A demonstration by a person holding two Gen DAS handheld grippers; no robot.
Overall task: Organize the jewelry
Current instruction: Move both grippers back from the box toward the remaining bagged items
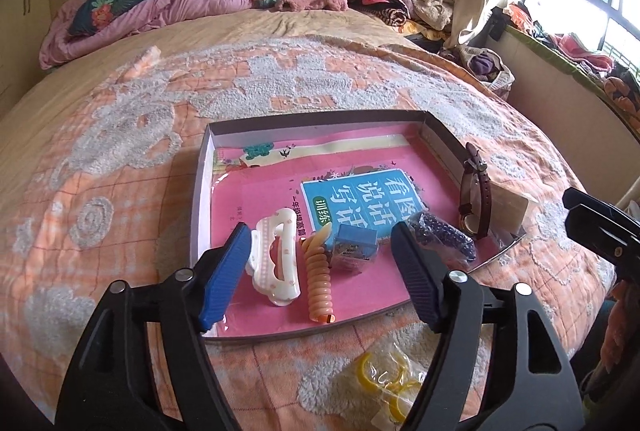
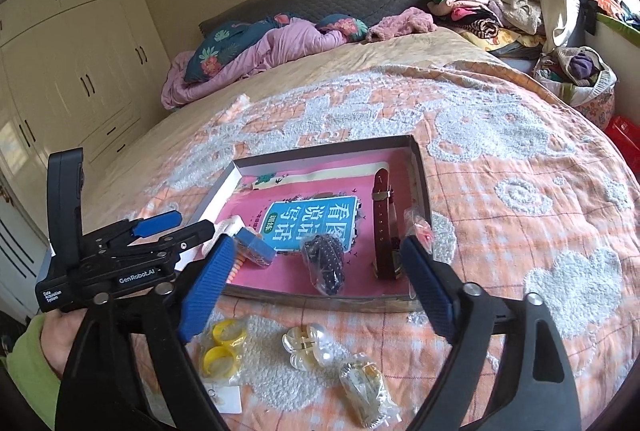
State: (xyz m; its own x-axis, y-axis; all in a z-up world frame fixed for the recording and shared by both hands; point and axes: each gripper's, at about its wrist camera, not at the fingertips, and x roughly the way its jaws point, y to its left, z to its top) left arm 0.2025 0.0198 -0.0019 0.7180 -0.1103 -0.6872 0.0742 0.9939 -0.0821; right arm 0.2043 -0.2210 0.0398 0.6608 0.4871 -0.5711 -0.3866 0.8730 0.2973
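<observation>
Yellow rings in a clear bag (image 2: 222,353) lie closest, on the orange bedspread (image 2: 500,167) beside a clear hair claw (image 2: 306,349) and a bagged trinket (image 2: 366,389). Both the left gripper (image 1: 320,273) and the right gripper (image 2: 320,281) stand apart, holding nothing. Beyond them, the shallow box (image 1: 202,167) holds a white hair claw (image 1: 274,263), an orange spiral tie (image 1: 318,279), a blue case (image 1: 354,245), bagged dark beads (image 2: 324,263) and a brown-strapped watch (image 2: 384,227).

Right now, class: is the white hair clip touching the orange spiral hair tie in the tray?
Apart. The left wrist view shows pink tray floor between the hair clip and hair tie.
</observation>
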